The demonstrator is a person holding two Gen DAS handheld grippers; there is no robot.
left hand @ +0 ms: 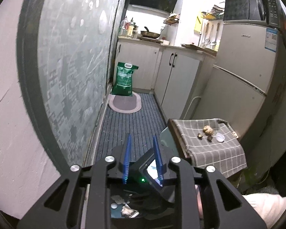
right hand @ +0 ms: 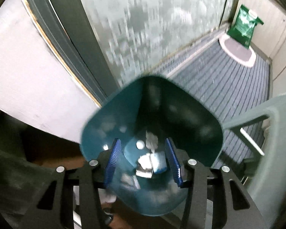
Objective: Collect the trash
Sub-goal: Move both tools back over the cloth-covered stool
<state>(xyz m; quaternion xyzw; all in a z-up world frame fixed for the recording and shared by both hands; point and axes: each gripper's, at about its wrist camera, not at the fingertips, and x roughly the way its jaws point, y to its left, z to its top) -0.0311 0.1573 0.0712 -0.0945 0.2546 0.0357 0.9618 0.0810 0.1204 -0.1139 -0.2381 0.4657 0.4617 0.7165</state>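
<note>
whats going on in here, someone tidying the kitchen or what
A person is collecting trash with a two-finger claw in each hand. The right claw hangs over a teal bin, pointing down into it, with scraps of trash on the bottom. The left claw points along the kitchen floor, nothing between its fingers. More bits wait on the checked cloth: a crumpled brown wad and a small white lid.

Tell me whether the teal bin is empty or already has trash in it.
Not empty. The right wrist view looks down into the teal bin: a round white cap and crumpled wrappers lie at its bottom.
</note>
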